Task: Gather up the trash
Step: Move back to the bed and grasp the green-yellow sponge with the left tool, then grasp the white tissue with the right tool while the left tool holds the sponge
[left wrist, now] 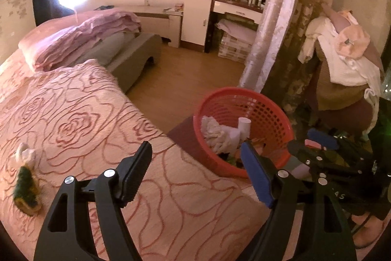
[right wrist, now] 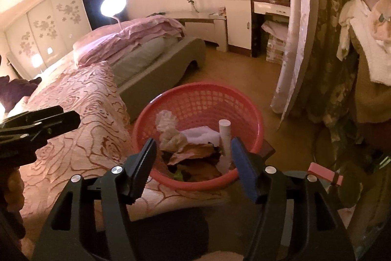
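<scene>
Hovering wide open and empty, right tongs (right wrist: 193, 153) sitting just above the near rim of the red basket (right wrist: 254, 114), seemingly for dropping trash among the tissues and paper (right wrist: 195, 153) inside. Left tongs (left wrist: 195, 163) likewise gaping, gripping nothing; remaining scraps (left wrist: 24, 177) lying on the bed (left wrist: 97, 114), far left.

The left tongs (left wrist: 195, 163) gape empty at lower centre over the bed (left wrist: 80, 114). A red basket (left wrist: 268, 111) right of centre holds crumpled paper (left wrist: 212, 131) and a white tube (left wrist: 244, 127). At lower left a tissue (left wrist: 23, 154) and a green scrap (left wrist: 25, 190) lie on the bed.
</scene>
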A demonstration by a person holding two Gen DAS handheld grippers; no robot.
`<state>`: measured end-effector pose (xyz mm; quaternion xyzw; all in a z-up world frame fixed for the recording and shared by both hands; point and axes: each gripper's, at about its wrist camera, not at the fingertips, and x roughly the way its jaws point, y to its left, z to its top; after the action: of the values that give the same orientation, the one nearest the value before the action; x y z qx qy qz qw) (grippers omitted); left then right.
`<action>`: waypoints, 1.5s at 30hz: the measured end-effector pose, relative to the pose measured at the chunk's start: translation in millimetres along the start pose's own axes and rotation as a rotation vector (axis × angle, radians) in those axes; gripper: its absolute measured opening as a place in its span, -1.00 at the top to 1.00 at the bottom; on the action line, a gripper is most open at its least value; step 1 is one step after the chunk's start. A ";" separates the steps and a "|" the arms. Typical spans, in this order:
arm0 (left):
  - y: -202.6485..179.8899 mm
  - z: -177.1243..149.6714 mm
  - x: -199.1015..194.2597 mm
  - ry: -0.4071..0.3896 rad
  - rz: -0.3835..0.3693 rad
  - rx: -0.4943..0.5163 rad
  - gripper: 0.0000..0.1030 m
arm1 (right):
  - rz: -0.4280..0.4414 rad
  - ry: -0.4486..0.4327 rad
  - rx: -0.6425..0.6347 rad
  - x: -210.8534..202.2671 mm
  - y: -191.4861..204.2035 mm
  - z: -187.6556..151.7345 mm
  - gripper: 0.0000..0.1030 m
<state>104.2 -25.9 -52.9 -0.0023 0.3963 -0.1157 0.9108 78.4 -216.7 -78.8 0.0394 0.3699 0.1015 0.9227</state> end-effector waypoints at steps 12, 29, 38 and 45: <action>63.7 -11.6 -45.3 -0.051 0.169 -0.129 -0.41 | 0.041 -0.035 -0.023 -17.3 18.8 0.1 -0.38; 163.2 -43.4 -65.5 -0.062 0.367 -0.341 -0.15 | 0.081 -0.006 -0.031 -12.6 30.3 -4.5 -0.38; 175.6 -57.8 -60.9 -0.037 0.322 -0.383 0.49 | 0.110 0.012 -0.060 -10.4 46.7 -6.1 -0.38; 185.8 -73.5 -82.4 -0.066 0.353 -0.415 0.50 | 0.155 0.031 -0.136 -5.7 80.0 -3.8 -0.38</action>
<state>35.6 178.9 -61.6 -0.1235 0.3759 0.1288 0.9093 59.1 -139.9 -65.9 0.0037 0.3724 0.1980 0.9067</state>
